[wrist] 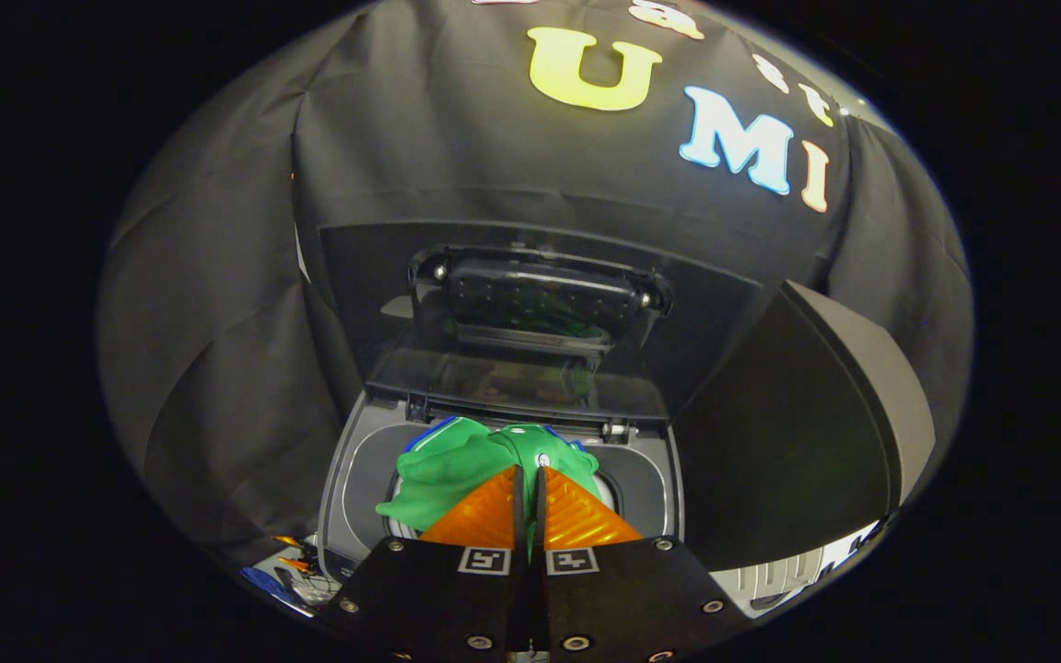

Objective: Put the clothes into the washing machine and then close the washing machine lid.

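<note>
A green garment (457,474) with a white-and-blue trimmed collar hangs bunched over the round drum opening of a grey top-loading washing machine (360,470). The machine's lid (530,318) stands folded upright behind the opening, its dark glass panel facing me. My gripper (529,474) is right above the drum with its fingers (484,516) pressed together, and a fold of the green cloth is pinched between them. The cloth spreads left and ahead of the fingertips and hides most of the drum.
A dark slanted panel (798,433) rises just right of the machine. Black cloth walls close in behind and to the left. Small bright objects (296,552) lie low down left of the machine's front corner.
</note>
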The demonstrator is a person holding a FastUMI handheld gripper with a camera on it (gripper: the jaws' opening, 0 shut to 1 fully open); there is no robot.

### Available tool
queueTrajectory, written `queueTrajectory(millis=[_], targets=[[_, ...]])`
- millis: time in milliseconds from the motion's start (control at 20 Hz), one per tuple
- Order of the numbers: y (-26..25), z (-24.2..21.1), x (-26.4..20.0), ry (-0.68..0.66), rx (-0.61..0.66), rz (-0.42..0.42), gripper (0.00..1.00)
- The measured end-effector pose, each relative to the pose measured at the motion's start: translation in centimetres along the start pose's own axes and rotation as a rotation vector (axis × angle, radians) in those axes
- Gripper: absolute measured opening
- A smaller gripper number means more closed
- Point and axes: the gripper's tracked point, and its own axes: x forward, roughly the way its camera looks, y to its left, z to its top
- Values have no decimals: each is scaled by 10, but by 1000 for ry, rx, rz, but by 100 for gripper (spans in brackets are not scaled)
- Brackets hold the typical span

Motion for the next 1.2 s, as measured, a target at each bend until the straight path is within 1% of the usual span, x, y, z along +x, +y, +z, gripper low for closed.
queueTrajectory(millis=[150, 650, 800, 1050, 1200], targets=[[-1, -9, 18, 34, -4, 12, 0], [7, -61, 70, 175, 28, 51, 0], [11, -77, 84, 221, 12, 61, 0], [19, -104, 99, 288, -10, 79, 0], [23, -110, 103, 310, -18, 83, 0]])
